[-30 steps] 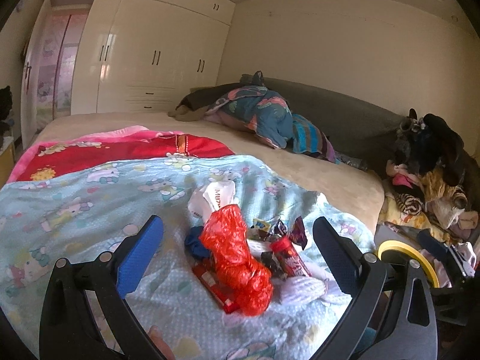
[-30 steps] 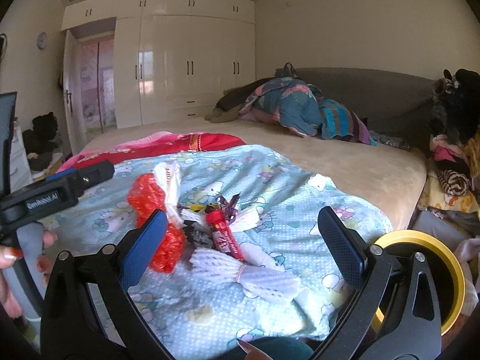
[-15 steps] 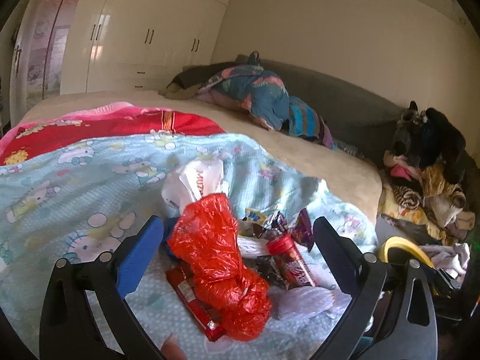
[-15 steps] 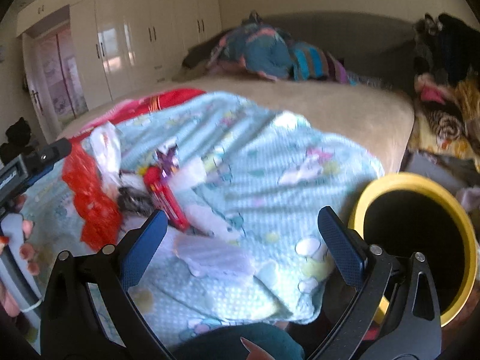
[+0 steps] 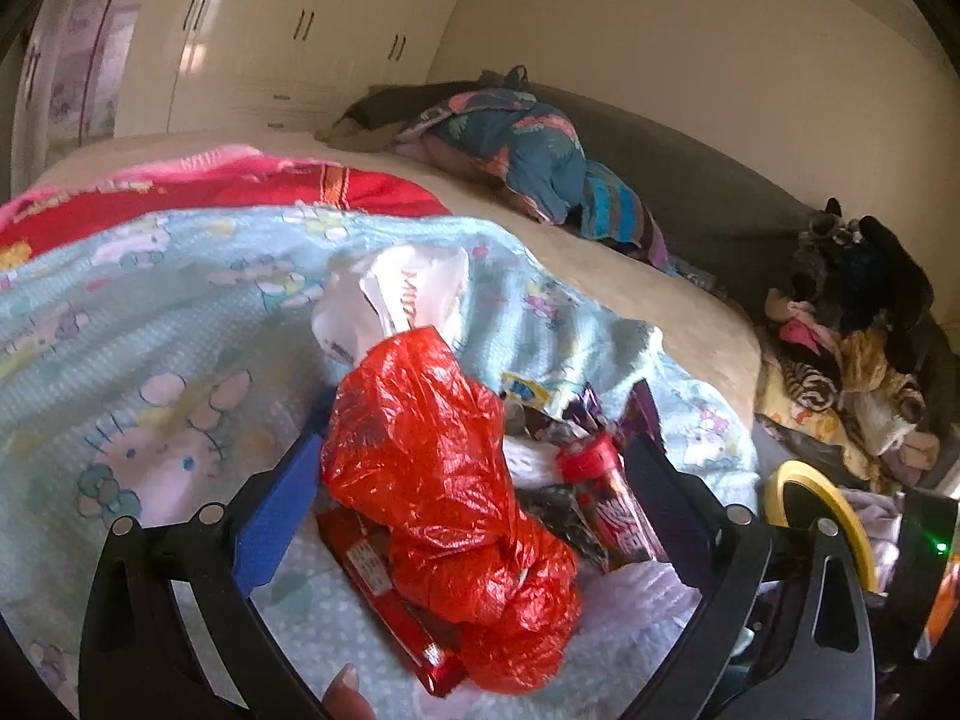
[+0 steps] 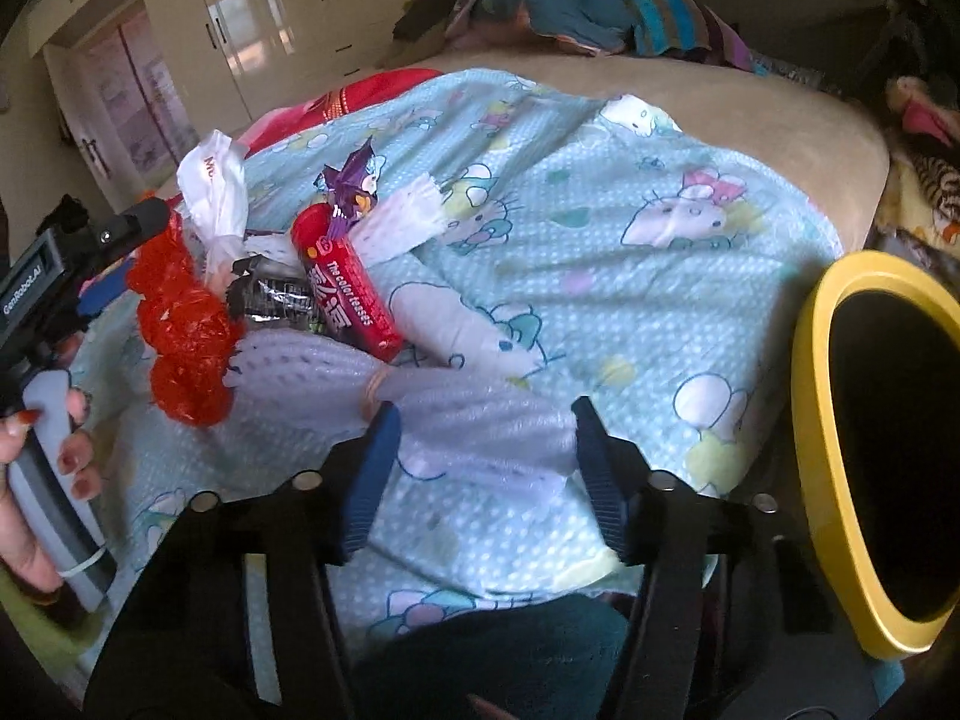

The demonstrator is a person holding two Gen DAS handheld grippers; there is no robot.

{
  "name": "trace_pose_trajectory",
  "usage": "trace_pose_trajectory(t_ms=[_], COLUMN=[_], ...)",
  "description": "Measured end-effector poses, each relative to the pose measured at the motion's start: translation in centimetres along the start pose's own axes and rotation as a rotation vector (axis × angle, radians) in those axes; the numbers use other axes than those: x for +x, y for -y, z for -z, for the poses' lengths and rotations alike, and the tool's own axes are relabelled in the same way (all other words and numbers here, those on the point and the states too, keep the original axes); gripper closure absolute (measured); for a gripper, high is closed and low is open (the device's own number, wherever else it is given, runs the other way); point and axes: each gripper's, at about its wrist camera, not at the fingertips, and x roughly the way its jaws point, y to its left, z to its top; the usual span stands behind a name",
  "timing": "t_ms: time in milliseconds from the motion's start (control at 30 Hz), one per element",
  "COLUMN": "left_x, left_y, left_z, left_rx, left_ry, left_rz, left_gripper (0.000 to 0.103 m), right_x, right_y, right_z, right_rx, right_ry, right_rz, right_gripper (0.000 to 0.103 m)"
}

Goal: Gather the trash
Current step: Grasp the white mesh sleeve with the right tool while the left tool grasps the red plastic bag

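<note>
Looking along my left gripper (image 5: 474,492), jaws spread, I see the red bag (image 5: 444,504) between them, long axis running away from me. On the right, my gripper (image 6: 480,450) is closing around the foam net (image 6: 468,420), which lies crosswise; the bin (image 6: 828,420) stands just right.

Black jaws, blue pads (image 6: 367,474), red-painted nails.

The trash pile (image 6: 288,276) lies on the blanket (image 6: 600,276), which lies on the bed (image 6: 780,120). The bin (image 6: 816,420) stands at 3 o'clock of the pile, apparently beside the bed. Bedding (image 6: 570,6) lies at 12 o'clock.
</note>
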Motion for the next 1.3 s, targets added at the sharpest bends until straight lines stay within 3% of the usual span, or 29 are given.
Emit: trace_pose_trajectory(t_ms=[100, 133, 233, 467, 767, 900, 933, 967, 1033, 1233, 1300], left_x=[0.1, 0.1, -0.1, -1.9, -4.3, -4.6, -4.6, -4.3, -3.8, -1.4, -0.5], left_y=[-0.4, -0.4, -0.4, 0.3, 1.9, 2.4, 2.2, 1.9, 1.4, 0.8, 0.7], left_z=[0.4, 0.5, 0.9, 1.2, 0.5, 0.4, 0.4, 0.5, 0.7, 1.3, 1.6], left_rx=[-0.012, -0.016, -0.022, -0.006, 0.018, 0.036, 0.031, 0.015, 0.001, 0.006, 0.007], left_ry=[-0.018, -0.026, -0.042, -0.033, -0.014, -0.01, -0.01, -0.027, -0.052, -0.121, -0.144], left_rz=[0.005, 0.001, 0.005, 0.039, 0.12, 0.093, 0.075, 0.073, 0.048, 0.029, 0.023], left_gripper=[0.025, 0.03, 0.046, 0.08, 0.096, 0.096, 0.09, 0.057, 0.017, 0.019, 0.024], right_x=[-0.6, -0.8, -1.4, -3.0, -6.5, -7.8, -8.0, -8.3, -8.9, -10.5, -11.0], right_y=[0.0, 0.0, 0.2, 0.5, 0.7, 1.1, 1.3, 1.4, 1.7, 3.2, 3.8], right_z=[0.3, 0.4, 0.5, 1.1, 1.2, 1.1, 1.0, 1.0, 1.0, 0.7, 0.6], right_rx=[-0.009, -0.011, -0.014, -0.008, -0.016, -0.011, -0.01, -0.01, -0.007, 0.027, 0.041], right_ry=[0.003, 0.007, 0.014, 0.028, 0.097, 0.131, 0.14, 0.149, 0.166, 0.214, 0.229], right_rz=[-0.019, -0.024, -0.034, -0.073, -0.107, -0.099, -0.092, -0.086, -0.075, -0.032, -0.018], right_gripper=[0.071, 0.085, 0.092, 0.093, 0.093, 0.093, 0.093, 0.093, 0.093, 0.093, 0.093])
